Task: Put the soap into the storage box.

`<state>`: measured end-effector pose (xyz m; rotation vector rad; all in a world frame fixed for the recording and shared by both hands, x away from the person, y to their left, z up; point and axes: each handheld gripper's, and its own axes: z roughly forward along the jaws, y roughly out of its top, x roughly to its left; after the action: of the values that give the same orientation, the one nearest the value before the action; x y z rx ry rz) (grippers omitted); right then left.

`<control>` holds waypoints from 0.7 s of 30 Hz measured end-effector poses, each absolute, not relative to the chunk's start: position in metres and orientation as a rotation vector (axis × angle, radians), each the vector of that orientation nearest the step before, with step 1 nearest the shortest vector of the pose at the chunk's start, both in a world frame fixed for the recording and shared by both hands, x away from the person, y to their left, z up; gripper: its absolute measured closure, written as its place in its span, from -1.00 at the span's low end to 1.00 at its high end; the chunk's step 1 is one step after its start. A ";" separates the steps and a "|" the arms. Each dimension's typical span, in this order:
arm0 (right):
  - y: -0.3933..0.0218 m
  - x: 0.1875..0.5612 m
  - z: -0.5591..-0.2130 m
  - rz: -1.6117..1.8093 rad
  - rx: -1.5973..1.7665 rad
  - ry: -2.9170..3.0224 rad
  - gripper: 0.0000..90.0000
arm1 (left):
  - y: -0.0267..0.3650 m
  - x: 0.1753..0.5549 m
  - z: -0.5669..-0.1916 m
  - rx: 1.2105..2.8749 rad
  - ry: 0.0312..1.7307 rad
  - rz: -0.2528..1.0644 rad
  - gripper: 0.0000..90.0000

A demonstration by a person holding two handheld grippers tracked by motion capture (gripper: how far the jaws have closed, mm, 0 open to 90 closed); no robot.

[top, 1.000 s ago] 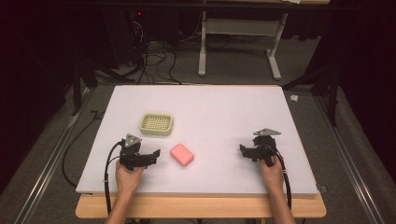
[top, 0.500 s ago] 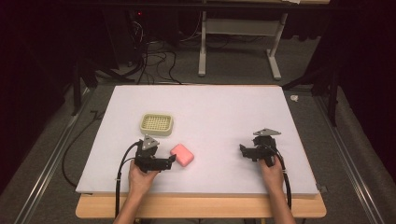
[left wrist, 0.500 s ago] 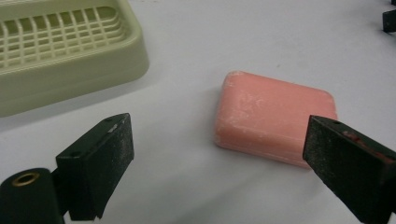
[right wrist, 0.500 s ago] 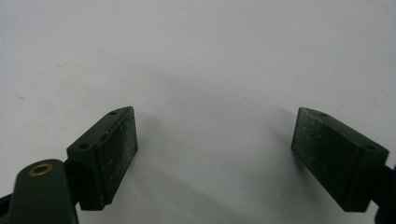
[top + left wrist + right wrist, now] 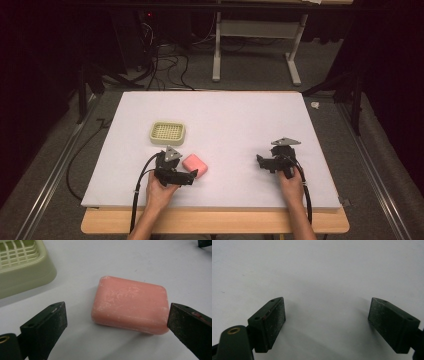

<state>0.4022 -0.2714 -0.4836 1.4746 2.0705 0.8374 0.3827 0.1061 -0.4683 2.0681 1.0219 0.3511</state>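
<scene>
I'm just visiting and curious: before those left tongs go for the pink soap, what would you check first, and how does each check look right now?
1. Left tongs open wide enough: ok. The jaws have just been opening, and the pink rounded soap bar lies ahead between them, unpressed.
2. Soap lying flat on the white table top: ok.
3. Right jaw clear of the soap: cannot tell; it looks very near the bar's corner.
4. Pale green slotted plastic soap dish free of load: ok, nothing lies in it.
5. Dish apart from the soap: ok.
6. Right tongs out of the way: ok, open over bare table.
</scene>
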 end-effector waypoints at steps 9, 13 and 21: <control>-0.271 0.402 -0.484 0.837 1.472 2.070 -0.67 | 0.092 0.385 -0.469 2.115 0.990 0.377 -0.98; -0.271 0.402 -0.484 0.837 1.472 2.071 -0.67 | 0.085 0.388 -0.470 2.141 0.978 0.380 -0.99; -0.271 0.402 -0.484 0.837 1.474 2.069 -0.67 | 0.077 0.395 -0.478 2.183 0.990 0.364 -0.98</control>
<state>0.4022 -0.2713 -0.4836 1.4743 2.0694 0.8367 0.3951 0.0772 -0.4785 2.1825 0.9904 0.3643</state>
